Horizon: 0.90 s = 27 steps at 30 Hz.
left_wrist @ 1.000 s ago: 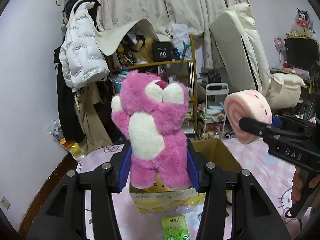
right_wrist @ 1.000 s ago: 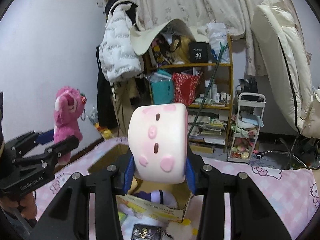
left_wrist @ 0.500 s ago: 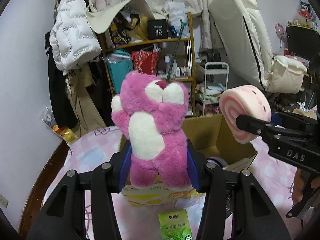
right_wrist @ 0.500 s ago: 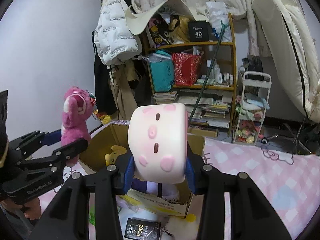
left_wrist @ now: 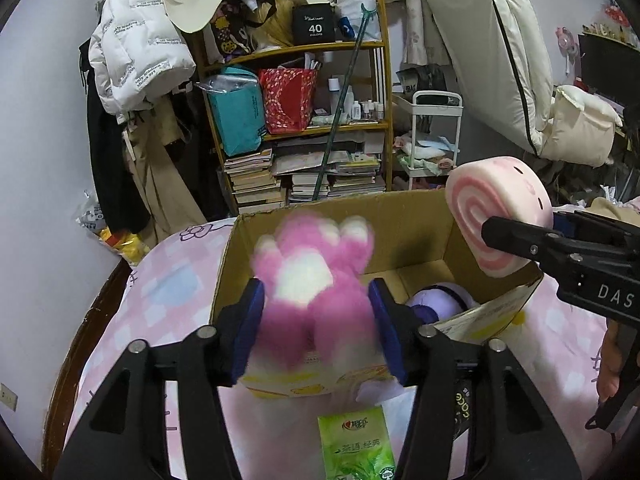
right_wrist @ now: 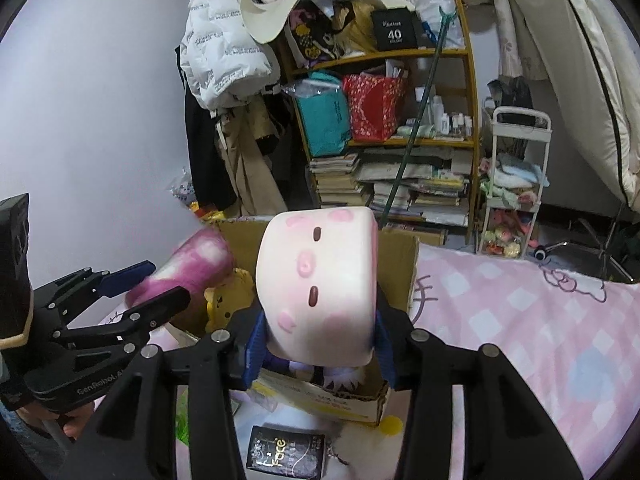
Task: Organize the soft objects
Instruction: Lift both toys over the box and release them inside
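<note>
A bed covered with a pink checked sheet printed with cartoon outlines is seen in both views. An open cardboard box is set directly on the sheet. A green packet is laid flat on the sheet just in front of the box, and a small black box with pale lettering is laid beside it. The bed is bordered on one side by a dark wooden edge
</note>
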Each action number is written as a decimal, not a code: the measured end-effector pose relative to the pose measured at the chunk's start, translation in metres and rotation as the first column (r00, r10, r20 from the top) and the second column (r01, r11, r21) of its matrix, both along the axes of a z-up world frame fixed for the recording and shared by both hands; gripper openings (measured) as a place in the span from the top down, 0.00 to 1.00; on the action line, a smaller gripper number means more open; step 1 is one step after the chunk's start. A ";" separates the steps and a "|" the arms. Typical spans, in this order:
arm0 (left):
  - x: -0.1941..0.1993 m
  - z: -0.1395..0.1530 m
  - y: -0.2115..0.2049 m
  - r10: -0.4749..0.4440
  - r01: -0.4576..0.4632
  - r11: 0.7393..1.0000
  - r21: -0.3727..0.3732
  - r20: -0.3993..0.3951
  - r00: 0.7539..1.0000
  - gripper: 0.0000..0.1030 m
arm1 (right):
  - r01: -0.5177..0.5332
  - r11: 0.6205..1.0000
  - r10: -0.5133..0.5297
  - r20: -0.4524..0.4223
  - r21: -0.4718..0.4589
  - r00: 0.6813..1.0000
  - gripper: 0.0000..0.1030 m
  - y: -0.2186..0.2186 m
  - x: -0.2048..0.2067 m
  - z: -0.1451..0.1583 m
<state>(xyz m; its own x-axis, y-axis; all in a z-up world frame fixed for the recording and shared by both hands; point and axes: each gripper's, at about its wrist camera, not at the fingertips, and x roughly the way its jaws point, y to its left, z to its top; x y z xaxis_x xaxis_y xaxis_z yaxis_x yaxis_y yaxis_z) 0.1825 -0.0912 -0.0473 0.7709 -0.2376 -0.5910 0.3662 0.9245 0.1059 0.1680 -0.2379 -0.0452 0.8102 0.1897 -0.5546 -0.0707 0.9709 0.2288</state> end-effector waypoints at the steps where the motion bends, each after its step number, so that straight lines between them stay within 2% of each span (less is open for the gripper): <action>1: -0.001 0.000 0.001 0.005 -0.005 1.000 0.000 0.001 1.000 0.45 | 0.002 1.000 -0.002 -0.007 0.006 1.000 0.51 -0.001 0.001 -0.001; 6: -0.008 0.001 0.004 0.021 -0.021 1.000 0.008 0.003 1.000 0.42 | 0.003 1.000 -0.003 -0.045 0.018 0.999 0.45 -0.003 0.003 -0.006; 8: -0.013 0.004 0.006 0.053 -0.053 0.999 0.010 0.026 0.998 0.36 | -0.002 1.000 0.003 -0.051 0.011 0.999 0.42 -0.002 0.002 -0.006; 10: -0.018 0.008 0.009 0.061 -0.062 0.998 0.004 0.038 0.997 0.34 | 0.000 1.000 0.001 -0.042 0.010 0.999 0.28 -0.002 -0.001 -0.003; 12: -0.023 0.012 0.011 0.064 -0.064 0.998 -0.003 0.043 0.997 0.33 | 0.004 1.000 -0.004 -0.025 0.008 1.000 0.24 -0.001 -0.005 0.002; 15: -0.028 0.019 0.016 0.077 -0.077 0.997 -0.013 0.046 0.996 0.29 | 0.005 1.000 -0.005 -0.021 -0.001 1.000 0.24 0.000 -0.011 0.008; 17: -0.031 0.023 0.020 0.086 -0.085 0.996 -0.026 0.042 0.995 0.27 | 0.010 1.000 -0.010 -0.018 -0.006 1.000 0.19 0.001 -0.016 0.011; 18: -0.034 0.025 0.021 0.088 -0.087 0.996 -0.032 0.042 0.995 0.26 | 0.013 1.000 -0.013 -0.015 -0.007 1.000 0.14 0.001 -0.019 0.012; 27: -0.053 0.030 0.028 0.101 -0.100 0.994 -0.043 0.012 0.995 0.11 | 0.040 0.999 -0.041 -0.015 -0.021 0.999 0.09 0.001 -0.040 0.022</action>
